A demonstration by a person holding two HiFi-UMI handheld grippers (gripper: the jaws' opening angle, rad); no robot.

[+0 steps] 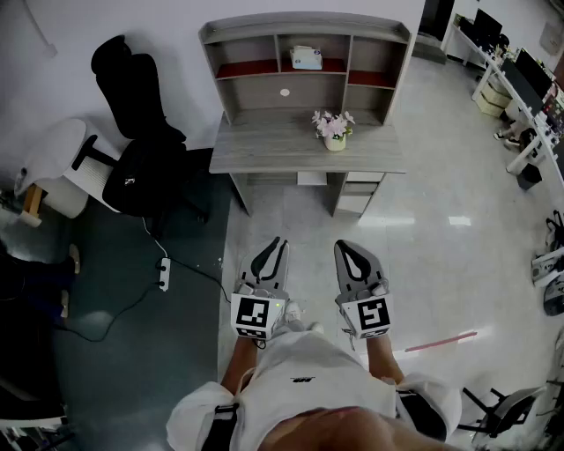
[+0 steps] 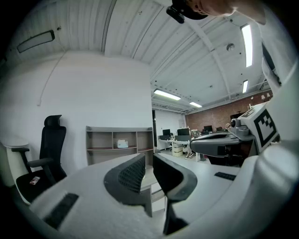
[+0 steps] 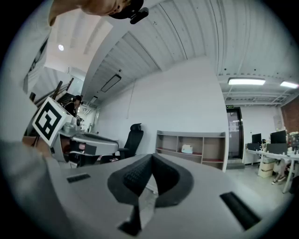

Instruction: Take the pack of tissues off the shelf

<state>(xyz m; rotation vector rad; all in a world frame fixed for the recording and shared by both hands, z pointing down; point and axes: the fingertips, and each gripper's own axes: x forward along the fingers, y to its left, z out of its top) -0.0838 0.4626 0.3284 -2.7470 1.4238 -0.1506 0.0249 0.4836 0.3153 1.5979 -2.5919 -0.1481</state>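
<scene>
**Tissue pack waits in the shelf's middle bay**

The pack of tissues [image 1: 306, 57] sits in the upper middle compartment of the shelf [image 1: 304, 26], above the worktop [image 1: 264, 145]. It is probably light and soft under a slick wrapper, so a gentle pinch across its narrow sides should suit. Well apart from it, the left gripper [image 1: 280, 242] has its fingers a narrow slit apart and empty. The right gripper [image 1: 342, 245] has its fingers pressed together on nothing.

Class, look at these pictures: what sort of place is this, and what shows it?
Probably an open-plan office: a desk with a shelf unit, a black office chair, and rows of computer workstations on the right.
</scene>
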